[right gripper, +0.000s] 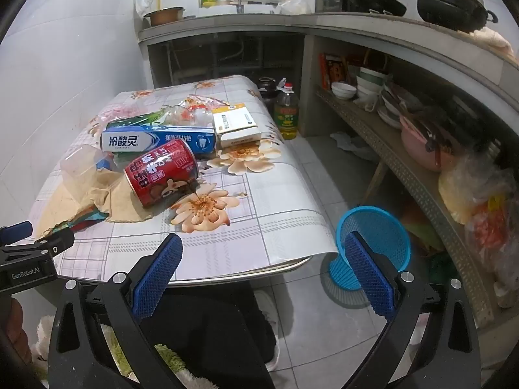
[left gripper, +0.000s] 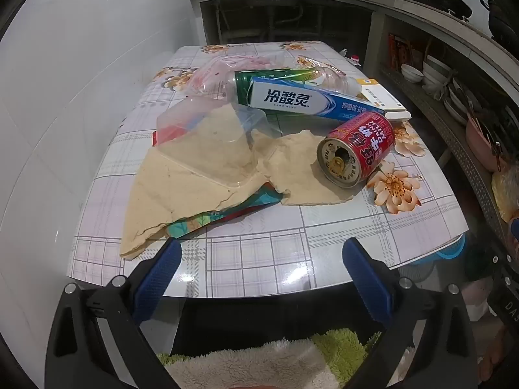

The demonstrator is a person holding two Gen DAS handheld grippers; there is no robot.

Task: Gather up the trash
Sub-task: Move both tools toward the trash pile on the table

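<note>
Red drink can (left gripper: 356, 149) lies on its side on torn brown paper (left gripper: 194, 175) atop the floral counter (left gripper: 259, 259), beside a toothpaste box (left gripper: 311, 99). Both the left hand-held gripper (left gripper: 261, 269) and the right hand-held gripper (right gripper: 262, 265) hover released, holding nothing. Blue mesh bin (right gripper: 386, 230) stands on the floor.

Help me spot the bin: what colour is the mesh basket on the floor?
Bright blue basket; clearest in the right wrist view.

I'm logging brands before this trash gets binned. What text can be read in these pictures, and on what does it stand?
"冷酸灵": toothpaste box.
"GenRobot.AI": body of the left gripper.
"DAS": cut-off letters on a black part at the right edge of the left wrist view.
Red can: large Chinese characters, upside down, not reliably readable.
White-yellow box: barcode and print too small.
Oil bottle: label blurred.
</note>
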